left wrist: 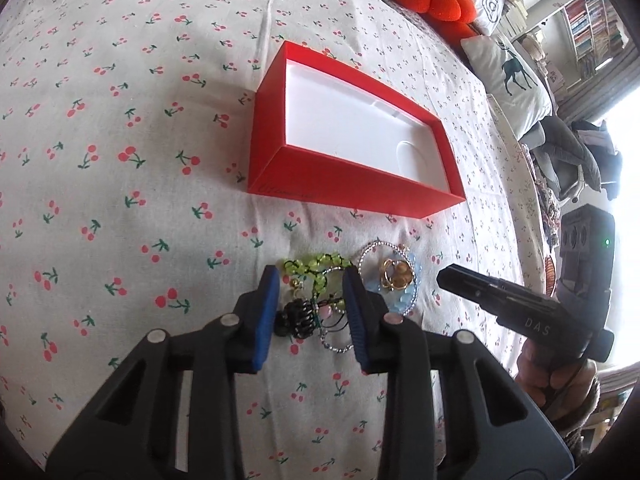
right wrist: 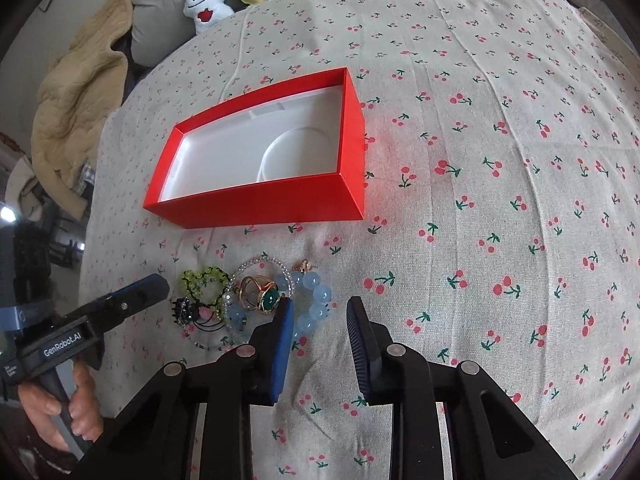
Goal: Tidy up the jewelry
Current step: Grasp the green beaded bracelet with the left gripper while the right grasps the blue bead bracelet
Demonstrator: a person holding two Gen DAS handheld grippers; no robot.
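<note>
Left claw [left wrist: 310,280] wide, straddling jewelry [left wrist: 320,300] heap on bed [left wrist: 120,200] near box [left wrist: 352,188]; right claw [right wrist: 320,312] wide, beside beads [right wrist: 316,300]; risk: tangled strands dragging neighbours, snagging.

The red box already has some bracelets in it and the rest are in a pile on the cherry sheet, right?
Not quite. The red box is empty: the right wrist view shows only its white lining. All the jewelry pile lies on the cherry sheet in front of it.

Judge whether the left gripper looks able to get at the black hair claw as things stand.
Probably yes: the left gripper has its jaws open around the black hair claw, nothing above it, though cords and beads tangle against it.
</note>
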